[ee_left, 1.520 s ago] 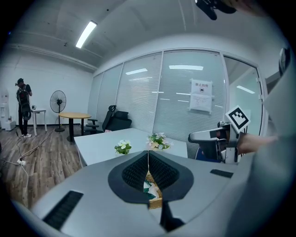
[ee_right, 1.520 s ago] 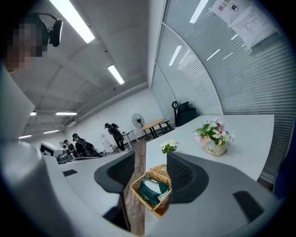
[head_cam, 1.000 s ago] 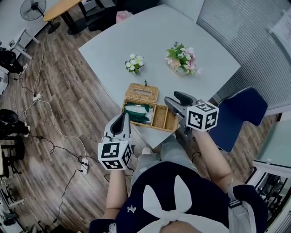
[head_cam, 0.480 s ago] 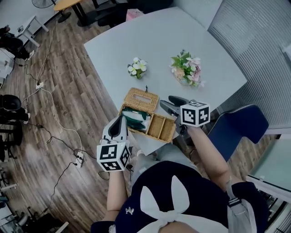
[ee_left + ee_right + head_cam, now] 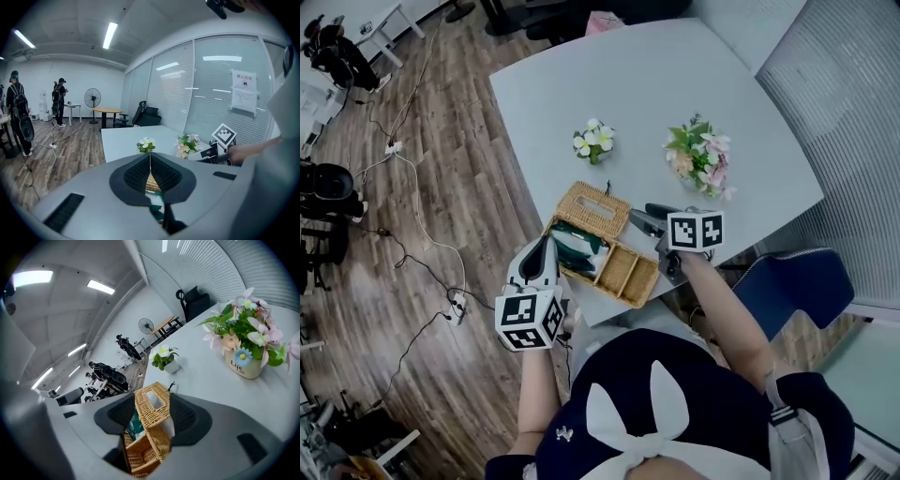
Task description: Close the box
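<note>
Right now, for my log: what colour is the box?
Tan wicker box, best in right gripper view.

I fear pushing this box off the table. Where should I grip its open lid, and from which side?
I would grip the wicker lid at its right short edge, near the free corner, coming from the right with the right gripper. The lid is a thin panel tilted back from the wicker box, and that edge faces its open jaws.
</note>
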Demonstrator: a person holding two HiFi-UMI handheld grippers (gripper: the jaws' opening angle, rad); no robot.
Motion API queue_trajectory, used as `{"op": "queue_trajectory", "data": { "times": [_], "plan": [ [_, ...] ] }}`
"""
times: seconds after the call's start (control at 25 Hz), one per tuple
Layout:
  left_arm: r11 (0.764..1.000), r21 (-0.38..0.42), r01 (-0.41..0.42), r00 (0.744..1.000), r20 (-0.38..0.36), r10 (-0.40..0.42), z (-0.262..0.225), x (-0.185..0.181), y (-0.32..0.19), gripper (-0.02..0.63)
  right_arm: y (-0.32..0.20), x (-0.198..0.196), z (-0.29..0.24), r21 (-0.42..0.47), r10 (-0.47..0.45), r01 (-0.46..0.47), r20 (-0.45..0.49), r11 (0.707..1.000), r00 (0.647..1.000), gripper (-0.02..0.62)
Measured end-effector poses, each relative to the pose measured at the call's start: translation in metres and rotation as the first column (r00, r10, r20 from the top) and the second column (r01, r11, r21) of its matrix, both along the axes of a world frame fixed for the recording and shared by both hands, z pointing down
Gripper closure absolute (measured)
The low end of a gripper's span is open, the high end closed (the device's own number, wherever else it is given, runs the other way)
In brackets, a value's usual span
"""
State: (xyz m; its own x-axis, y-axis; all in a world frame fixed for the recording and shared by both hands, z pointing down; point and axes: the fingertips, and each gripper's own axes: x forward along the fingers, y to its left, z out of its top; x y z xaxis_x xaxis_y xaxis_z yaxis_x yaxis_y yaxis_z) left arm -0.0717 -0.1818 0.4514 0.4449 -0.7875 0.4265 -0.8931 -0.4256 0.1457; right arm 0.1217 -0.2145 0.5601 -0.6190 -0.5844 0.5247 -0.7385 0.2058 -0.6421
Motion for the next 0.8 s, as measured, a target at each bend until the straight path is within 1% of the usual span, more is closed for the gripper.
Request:
{"op": "queue_trajectory", "data": {
  "times": [0.12,0.24,0.36,0.44,0.64,0.8],
  "plan": [
    [0.999,-0.004,0.033,0.999,0.008,-0.033,0.002,-0.001,0.000,0.583,-0.006,0.000,0.016,-0.053,-0.009,0.011,0.029,0.999,1.000,0.359],
    [0.997,-0.011,0.073,0.997,0.010,-0.072,0.006,-0.002,0.002,0.583,-0.010,0.001,0.033,-0.104,-0.023,0.027,0.037,0.994,0.999,0.359],
    [0.993,-0.017,0.114,0.993,0.012,-0.114,0.011,-0.004,0.004,0.583,-0.013,0.002,0.050,-0.149,-0.036,0.041,0.039,0.988,0.999,0.360],
    [0.990,-0.021,0.138,0.990,0.013,-0.138,0.014,-0.004,0.005,0.583,-0.013,0.001,0.061,-0.186,-0.041,0.051,0.060,0.981,0.997,0.360],
    [0.984,-0.031,0.177,0.984,0.028,-0.176,0.020,-0.002,0.006,0.583,-0.012,0.001,0.085,-0.281,-0.019,0.058,0.139,0.958,0.990,0.360],
    [0.979,-0.035,0.201,0.979,0.034,-0.200,0.024,0.000,0.005,0.583,-0.014,0.000,0.099,-0.312,-0.007,0.057,0.161,0.948,0.987,0.365]
  ]
}}
